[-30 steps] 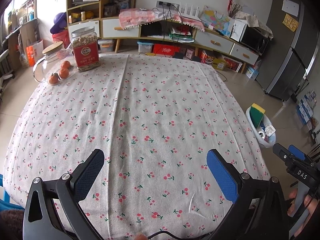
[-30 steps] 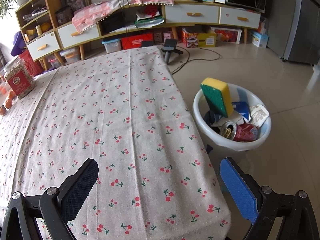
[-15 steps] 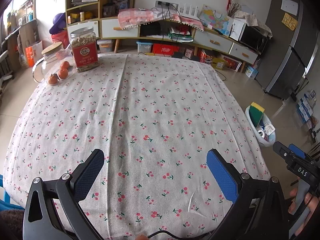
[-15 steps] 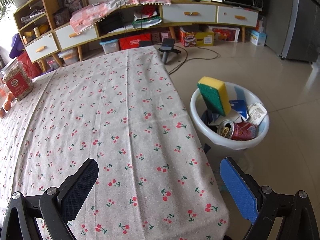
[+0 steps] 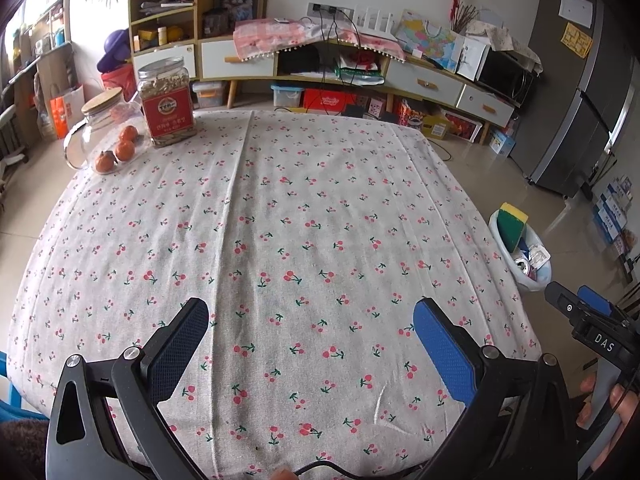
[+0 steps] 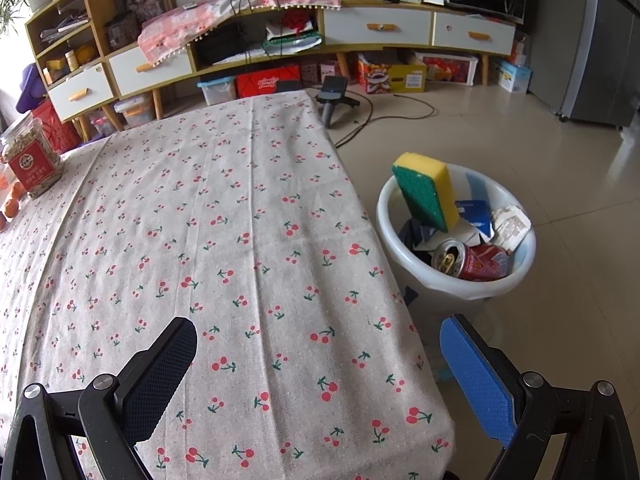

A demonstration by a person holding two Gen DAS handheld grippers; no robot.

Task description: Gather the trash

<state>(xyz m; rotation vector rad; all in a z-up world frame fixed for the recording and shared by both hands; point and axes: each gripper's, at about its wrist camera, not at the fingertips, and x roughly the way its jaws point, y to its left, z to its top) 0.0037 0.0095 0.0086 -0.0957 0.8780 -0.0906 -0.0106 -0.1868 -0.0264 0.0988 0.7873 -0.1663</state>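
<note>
Our right gripper (image 6: 318, 364) had pulled back a little from the bin (image 6: 404, 270). We held both grippers' fingers wide apart, gripping nothing. The trash sat in the bin on the floor, beside the cleared surface (image 5: 280, 220), looking done.

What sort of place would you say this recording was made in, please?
Most likely a lived-in home, a living or dining room: a table under a cherry-print tablecloth, a long sideboard cluttered with household things, and a refrigerator by the wall.
</note>
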